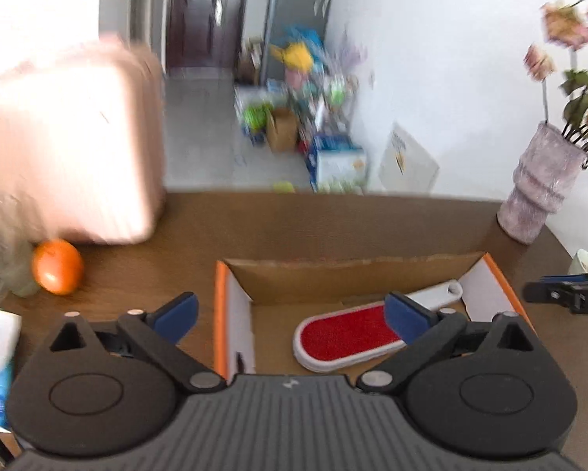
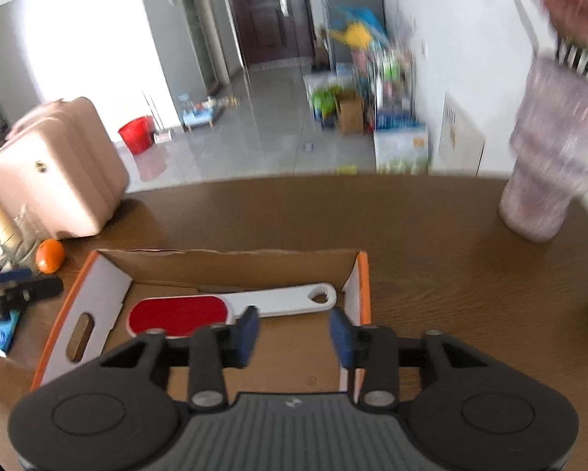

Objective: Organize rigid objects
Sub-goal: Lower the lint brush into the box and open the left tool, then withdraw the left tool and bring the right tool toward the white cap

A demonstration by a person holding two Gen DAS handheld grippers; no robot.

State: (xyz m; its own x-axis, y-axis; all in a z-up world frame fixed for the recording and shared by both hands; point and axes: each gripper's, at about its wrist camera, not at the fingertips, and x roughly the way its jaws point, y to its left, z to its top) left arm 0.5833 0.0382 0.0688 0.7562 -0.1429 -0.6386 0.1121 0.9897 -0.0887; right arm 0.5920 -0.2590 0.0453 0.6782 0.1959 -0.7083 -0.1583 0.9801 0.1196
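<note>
Here, a shallow cardboard box [image 2: 231, 271] with orange outer edges and white inner side flaps sits open on a round brown wooden table [image 2: 443, 243]. Inside it, on the brown floor of the box, lies a white plastic lint brush [image 2: 231, 306] with an oval red fabric pad; its flat handle, pierced by a heart-shaped hole, points toward the box's right wall in the right wrist view.

The left gripper [image 1: 292, 314] hangs over the near left part of the box with its blue-padded fingers [image 1: 176, 316] spread very wide. One pad stands outside the left wall of the box, the other appears in front of the brush's red pad, and nothing is held between them.

The right gripper [image 2: 294, 335] is over the near right part of the box, its jaws parted to a moderate gap with only the box floor showing between them. Its left pad appears just in front of the brush's handle; whether it touches cannot be told.

An orange fruit [image 1: 58, 267] rests on the table to the left of the box, beside a clear glass vessel [image 2: 15, 235] and in front of a pale pink hard-shell suitcase [image 2: 58, 168]. A ribbed mauve vase [image 1: 541, 184] holding faded pink flowers stands at the far right of the table. Both views are smeared by blur near their edges.
</note>
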